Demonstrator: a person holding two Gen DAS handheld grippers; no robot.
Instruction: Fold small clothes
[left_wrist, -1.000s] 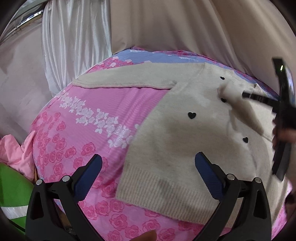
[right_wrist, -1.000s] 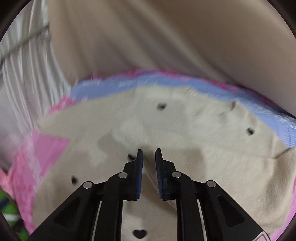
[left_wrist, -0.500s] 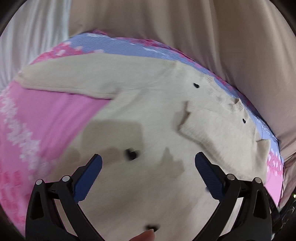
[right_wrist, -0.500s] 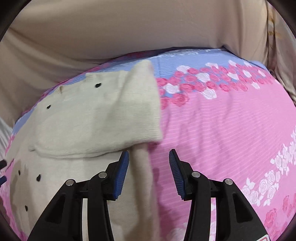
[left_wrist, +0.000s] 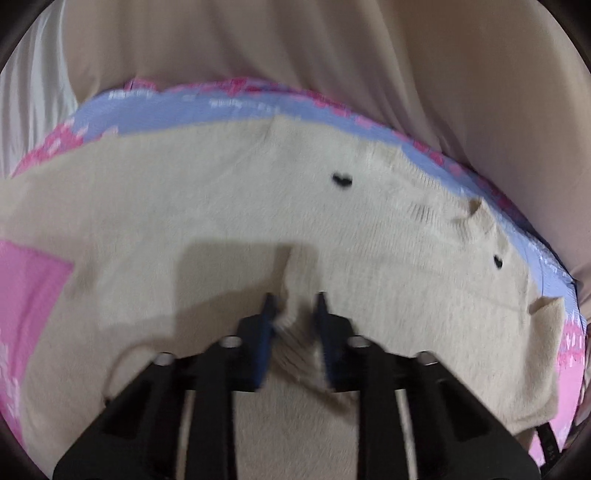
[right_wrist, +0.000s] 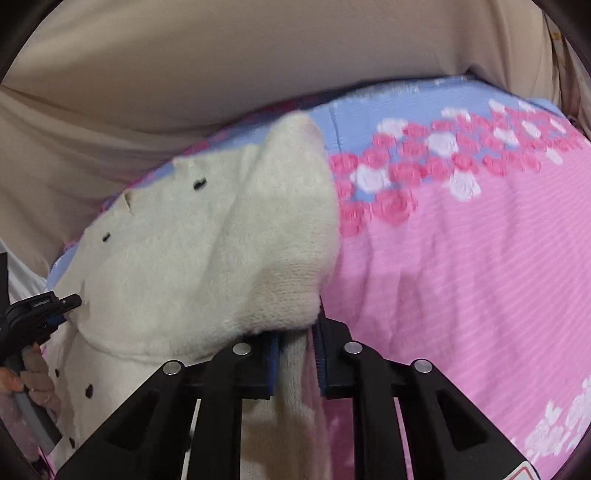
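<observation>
A cream knit sweater (left_wrist: 229, 206) with small black hearts lies spread on the pink and blue floral bed cover (left_wrist: 33, 280). My left gripper (left_wrist: 293, 301) is shut on the ribbed cuff of the folded-in sleeve (left_wrist: 295, 347) near the sweater's middle. In the right wrist view the sweater (right_wrist: 177, 266) has its right sleeve folded over the body. My right gripper (right_wrist: 297, 326) is shut on the sweater's right side edge (right_wrist: 295, 373), under the sleeve fold. The left gripper also shows in the right wrist view (right_wrist: 70, 301) at the far left.
Beige curtains (left_wrist: 295, 55) hang behind the bed, with white curtain at the left (left_wrist: 29, 92). Bare pink floral cover (right_wrist: 461, 277) stretches to the right of the sweater. The person's hand (right_wrist: 33, 384) holds the left gripper's handle.
My left gripper has swung over the sweater and closed on the sleeve cuff. My right gripper let go, moved to the sweater's right edge and closed on it.
</observation>
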